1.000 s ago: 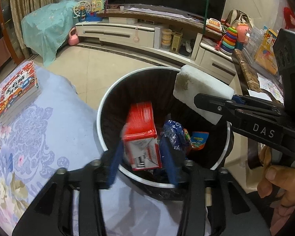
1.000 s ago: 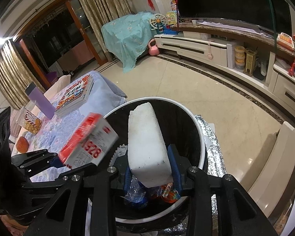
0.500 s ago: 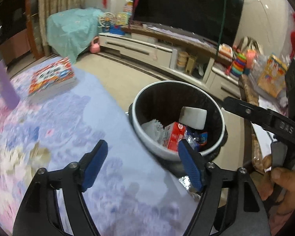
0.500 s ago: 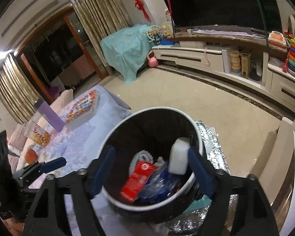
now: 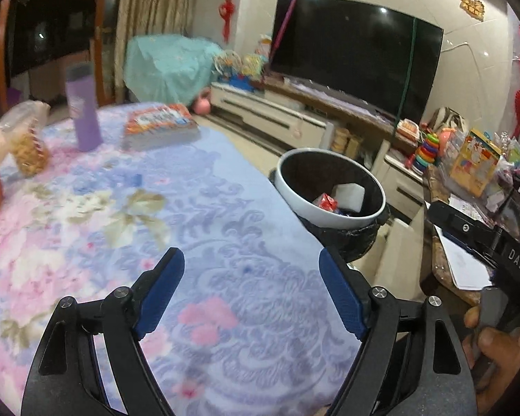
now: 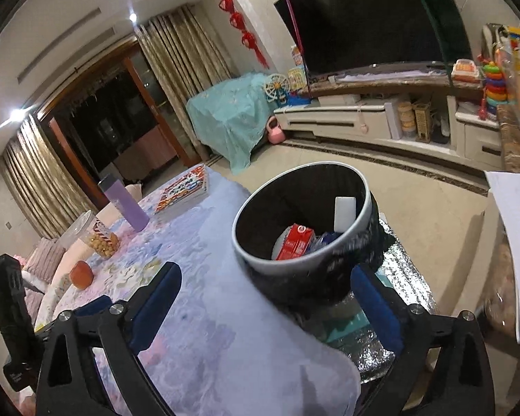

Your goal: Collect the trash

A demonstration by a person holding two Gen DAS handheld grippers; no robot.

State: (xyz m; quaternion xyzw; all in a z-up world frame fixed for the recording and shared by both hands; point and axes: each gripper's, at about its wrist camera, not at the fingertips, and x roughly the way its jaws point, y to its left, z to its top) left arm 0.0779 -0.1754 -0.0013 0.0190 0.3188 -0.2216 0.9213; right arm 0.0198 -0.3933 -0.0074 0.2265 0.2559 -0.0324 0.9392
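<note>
Floral-clothed bench (image 5: 97,208), books (image 5: 159,128) and bottle (image 5: 83,111) at 11 o'clock, bin (image 5: 329,187) at 1 o'clock holding carton (image 6: 296,242) and foam (image 6: 344,213), left gripper (image 5: 251,291) and right gripper (image 6: 265,306) both spread, empty.

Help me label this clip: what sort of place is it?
Most likely a home living room: a big television on a long low cabinet, children's toys, and a table under a floral cloth.
</note>
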